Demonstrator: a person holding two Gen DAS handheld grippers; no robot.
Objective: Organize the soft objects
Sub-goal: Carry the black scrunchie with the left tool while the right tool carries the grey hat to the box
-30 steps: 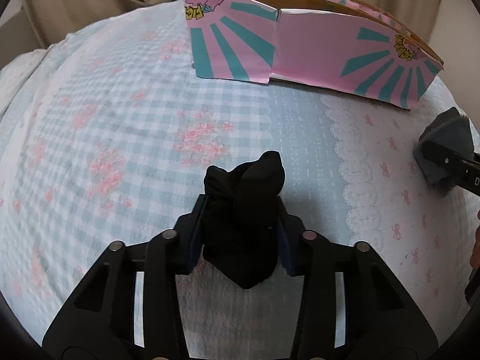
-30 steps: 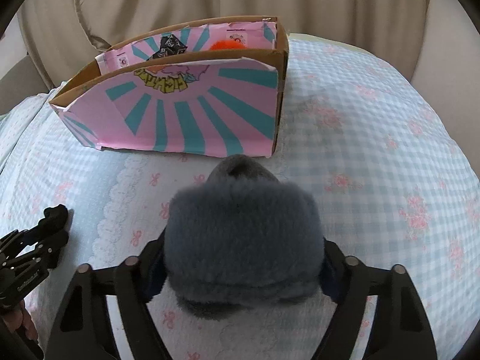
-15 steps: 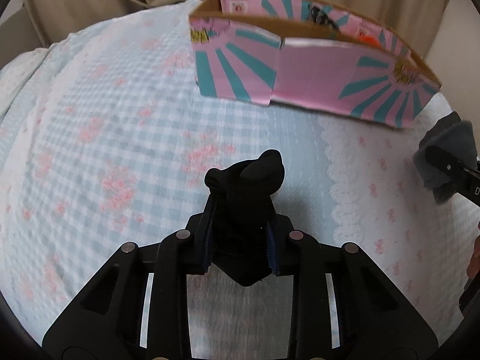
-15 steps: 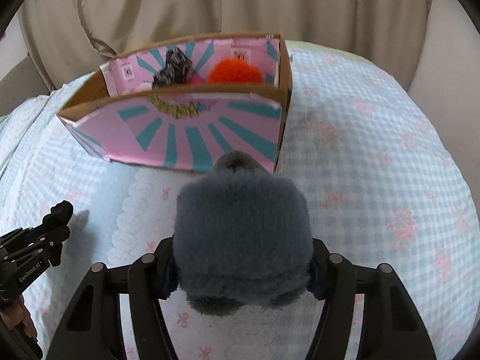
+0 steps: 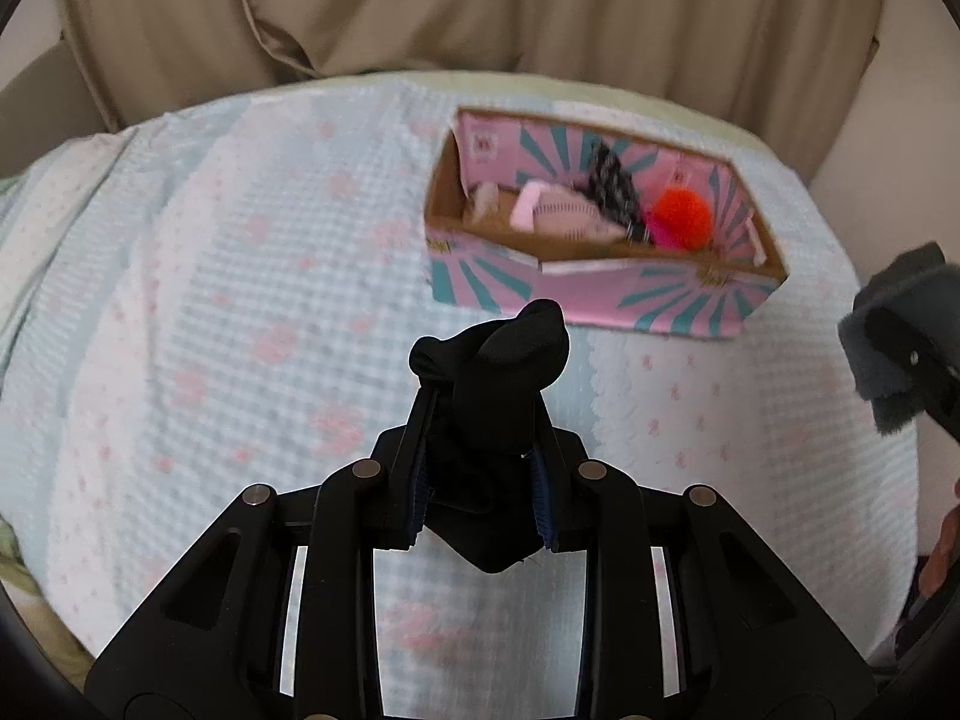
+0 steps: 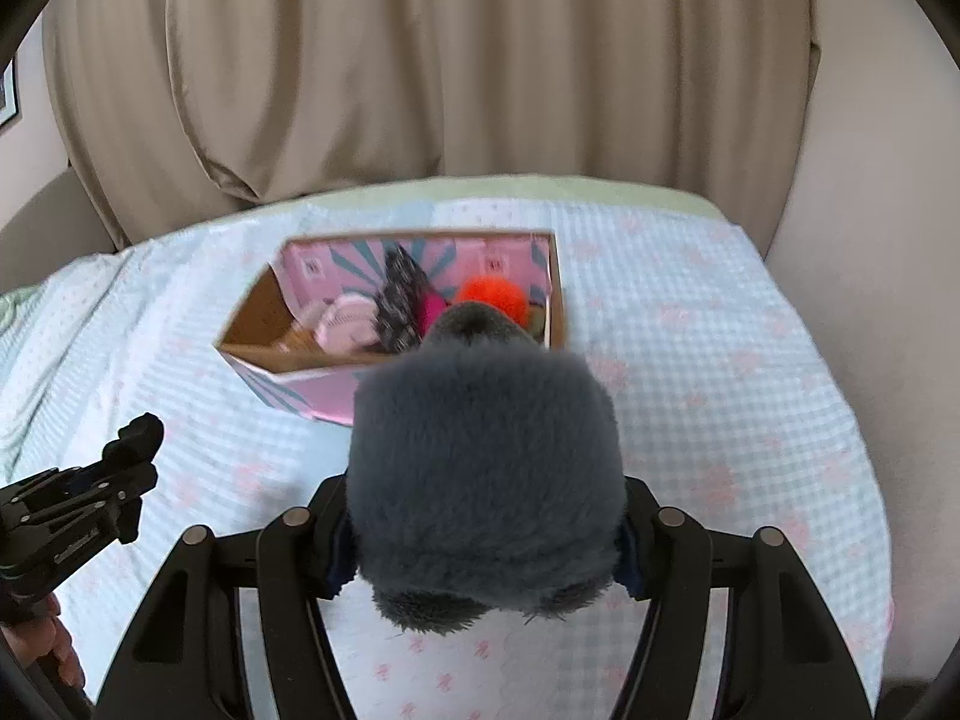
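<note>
Progress check on the soft-stuff tidy-up: looks like it's well underway but not finished, judging from what's already sitting in the pink and teal box (image 5: 600, 294). Inside there's an orange pom-pom (image 5: 681, 219), a dark patterned fabric piece (image 5: 612, 189), and a pale pink striped thing (image 5: 561, 213), all packed toward the far right of the box as seen from the left gripper (image 5: 480, 468). That one is clamped on a bunched black sock (image 5: 495, 396), held up above the checked bedspread (image 5: 240, 312), with the box ahead of it and a bit to the right. The right gripper (image 6: 483, 534) is squeezing a fluffy grey plush item (image 6: 486, 480), and the box is straight ahead just past its fingertips, open side up. So two items are in hand and not dropped in yet; I'd guess those two drops are what's left, since I can't spot any other loose soft things lying on the bed in either view.
</note>
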